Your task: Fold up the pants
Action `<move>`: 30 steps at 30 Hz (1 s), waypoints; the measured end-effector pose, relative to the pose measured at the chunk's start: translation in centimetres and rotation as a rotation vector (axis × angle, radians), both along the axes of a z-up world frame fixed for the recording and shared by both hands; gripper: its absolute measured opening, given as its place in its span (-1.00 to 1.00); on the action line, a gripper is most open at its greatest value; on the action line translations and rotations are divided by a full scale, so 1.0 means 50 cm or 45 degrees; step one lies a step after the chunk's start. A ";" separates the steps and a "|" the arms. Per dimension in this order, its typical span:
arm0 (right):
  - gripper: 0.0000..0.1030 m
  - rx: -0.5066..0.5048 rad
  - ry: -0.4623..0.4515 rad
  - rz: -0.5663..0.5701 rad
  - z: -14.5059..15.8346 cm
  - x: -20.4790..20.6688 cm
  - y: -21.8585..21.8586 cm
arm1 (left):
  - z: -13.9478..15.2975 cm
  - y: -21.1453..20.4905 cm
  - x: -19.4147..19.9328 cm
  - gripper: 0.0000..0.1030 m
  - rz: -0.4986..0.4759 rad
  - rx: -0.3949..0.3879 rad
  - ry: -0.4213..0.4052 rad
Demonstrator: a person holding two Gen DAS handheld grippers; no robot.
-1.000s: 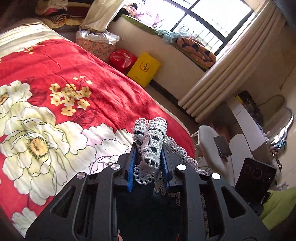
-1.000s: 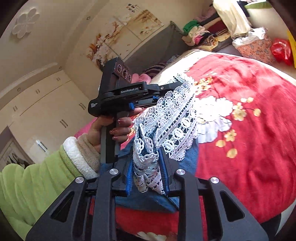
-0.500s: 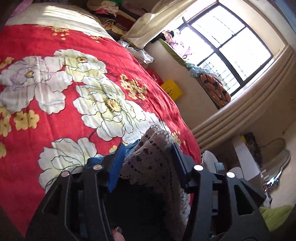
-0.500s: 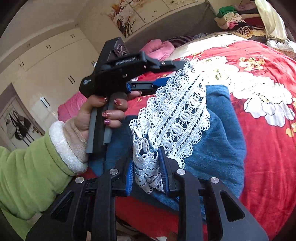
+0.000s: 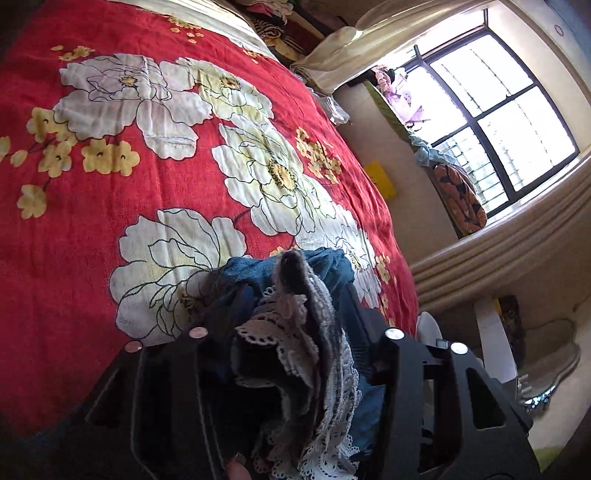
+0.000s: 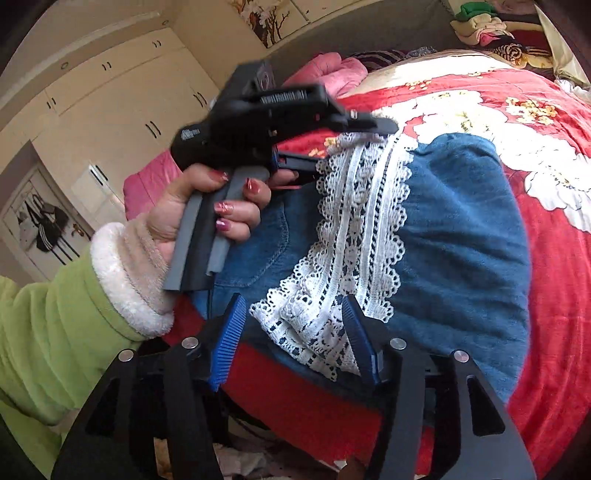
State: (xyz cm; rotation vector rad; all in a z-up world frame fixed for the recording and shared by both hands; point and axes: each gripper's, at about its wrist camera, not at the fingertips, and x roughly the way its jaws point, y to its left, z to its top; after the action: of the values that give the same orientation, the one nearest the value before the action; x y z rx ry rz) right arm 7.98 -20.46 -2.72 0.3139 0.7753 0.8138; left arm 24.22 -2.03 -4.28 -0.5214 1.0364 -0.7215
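Blue denim pants (image 6: 461,229) with a white lace hem (image 6: 358,229) lie folded on the red flowered bedcover (image 6: 554,277). My right gripper (image 6: 295,332) is at the near end of the lace, its jaws opening. The lace lies loose between its blue pads (image 6: 229,339). My left gripper (image 6: 351,147) is at the far end of the lace, held by a hand (image 6: 207,206) in a green sleeve. In the left wrist view its jaws (image 5: 291,295) are closing, with lace (image 5: 288,332) and denim (image 5: 325,266) bunched tightly between them and hiding the pads.
The bedcover (image 5: 147,166) stretches far ahead and left of the pants. Piled clothes (image 6: 491,26) and pink pillows (image 6: 325,70) sit at the headboard. A wardrobe (image 6: 122,110) stands on the left, and a window (image 5: 498,122) with curtains beyond the bed's right edge.
The right gripper has opened and let go of the lace. The pants have come down flat onto the bed. The left gripper rolled, loosened, and now has more fabric bunched in it.
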 end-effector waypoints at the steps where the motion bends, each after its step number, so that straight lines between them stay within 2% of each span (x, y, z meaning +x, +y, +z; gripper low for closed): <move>1: 0.16 0.026 -0.017 -0.039 0.011 0.002 -0.026 | 0.000 0.001 0.000 -0.56 -0.005 -0.003 0.002; 3: 0.27 0.047 -0.030 -0.154 0.028 0.030 -0.082 | 0.004 0.003 -0.004 -0.57 -0.015 -0.001 -0.010; 6: 0.32 0.034 0.053 -0.292 0.020 0.129 -0.141 | 0.012 0.004 -0.009 -0.59 -0.016 -0.009 -0.021; 11: 0.30 0.117 0.357 -0.307 -0.050 0.288 -0.176 | 0.029 0.006 -0.015 -0.64 0.004 -0.052 -0.073; 13: 0.30 0.193 0.469 -0.285 -0.083 0.330 -0.176 | 0.031 0.012 -0.015 -0.64 0.021 -0.064 -0.085; 15: 0.10 0.233 0.531 -0.267 -0.096 0.352 -0.174 | 0.028 0.022 -0.015 -0.64 0.036 -0.096 -0.088; 16: -0.32 0.252 0.540 -0.223 -0.093 0.359 -0.167 | 0.027 0.023 -0.015 -0.64 0.044 -0.094 -0.089; 17: -0.60 0.249 0.536 -0.213 -0.089 0.364 -0.164 | 0.025 0.026 -0.015 -0.65 0.050 -0.095 -0.087; 19: -0.78 0.224 0.483 -0.192 -0.060 0.360 -0.153 | 0.022 0.030 -0.014 -0.70 0.058 -0.111 -0.088; 22: -0.82 0.144 0.389 -0.189 -0.026 0.366 -0.142 | 0.025 0.030 -0.010 -0.73 0.076 -0.110 -0.111; 25: -0.82 -0.068 0.341 -0.209 -0.032 0.379 -0.121 | 0.014 0.034 0.003 -0.75 0.116 -0.088 -0.102; 26: -0.80 -0.142 0.347 -0.213 -0.049 0.384 -0.113 | 0.007 0.032 0.006 -0.75 0.129 -0.047 -0.094; 28: -0.78 -0.174 0.330 -0.200 -0.066 0.383 -0.110 | -0.005 0.023 0.010 -0.75 0.148 0.065 -0.082; 30: -0.77 -0.130 0.348 -0.199 -0.072 0.382 -0.120 | -0.013 0.020 0.011 -0.75 0.162 0.100 -0.072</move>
State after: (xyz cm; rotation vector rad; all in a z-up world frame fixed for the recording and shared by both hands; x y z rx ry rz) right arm 27.07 -26.45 -6.34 0.3944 1.0309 0.5885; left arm 24.76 -1.01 -4.93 -0.4917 0.9658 -0.5772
